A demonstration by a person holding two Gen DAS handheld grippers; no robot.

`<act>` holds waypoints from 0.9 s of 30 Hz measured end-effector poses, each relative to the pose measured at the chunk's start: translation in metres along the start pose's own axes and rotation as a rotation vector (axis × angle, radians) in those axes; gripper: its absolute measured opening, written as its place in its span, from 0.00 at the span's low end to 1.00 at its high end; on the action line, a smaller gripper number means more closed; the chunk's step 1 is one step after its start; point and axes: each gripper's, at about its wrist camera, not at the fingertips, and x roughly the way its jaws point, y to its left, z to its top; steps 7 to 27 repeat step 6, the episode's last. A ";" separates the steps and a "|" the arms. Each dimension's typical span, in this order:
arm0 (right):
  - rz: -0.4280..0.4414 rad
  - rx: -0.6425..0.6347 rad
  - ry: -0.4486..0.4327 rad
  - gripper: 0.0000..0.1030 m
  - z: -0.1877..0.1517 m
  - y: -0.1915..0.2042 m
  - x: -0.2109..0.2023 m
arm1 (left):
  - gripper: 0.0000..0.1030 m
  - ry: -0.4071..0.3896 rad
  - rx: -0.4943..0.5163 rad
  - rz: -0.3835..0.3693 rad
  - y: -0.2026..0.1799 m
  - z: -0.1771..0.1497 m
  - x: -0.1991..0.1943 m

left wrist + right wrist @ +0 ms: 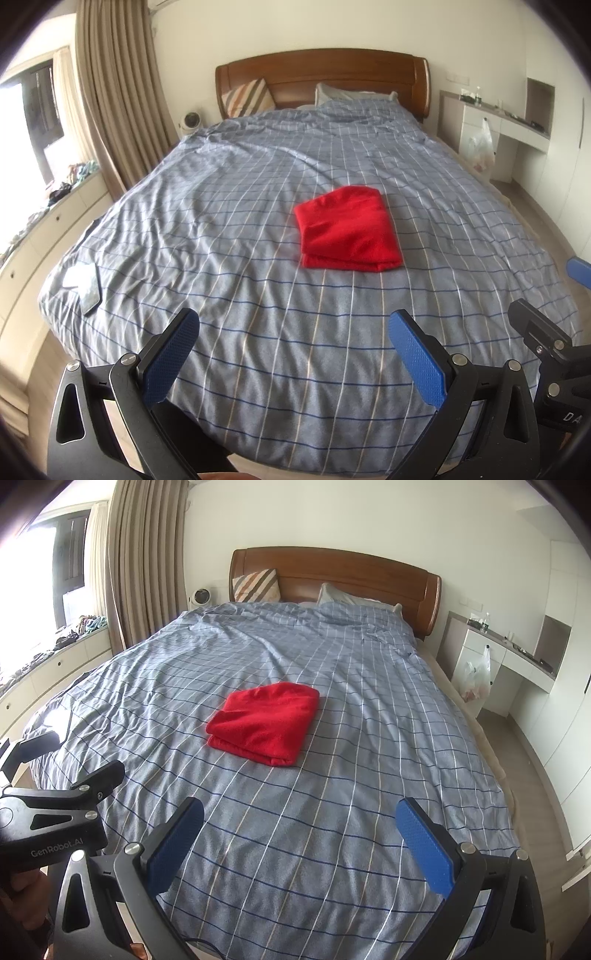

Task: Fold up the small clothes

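Black left claw, black right claw, blue dimpled pads, silver screws, "GenRobot.AI" lettering

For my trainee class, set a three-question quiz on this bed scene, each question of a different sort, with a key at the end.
1. True or false: the red garment lies folded on the checked duvet, apart from both tools.
2. Multiple choice: how do the jaws of the left tool and the right tool stand? A) both open and empty; B) both shut on cloth; C) one open, one shut.
3. Fill in: against the wooden headboard, on its left side, leans a ______ cushion.

Key: 1 true; 2 A; 3 striped.
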 end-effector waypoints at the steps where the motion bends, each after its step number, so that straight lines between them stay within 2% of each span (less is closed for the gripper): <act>1: 0.000 0.000 0.000 0.99 0.000 0.000 0.000 | 1.00 0.000 0.000 0.000 0.001 0.000 0.000; 27: 0.000 0.002 0.000 0.99 0.000 0.000 0.000 | 1.00 -0.002 0.002 0.004 0.001 0.000 0.000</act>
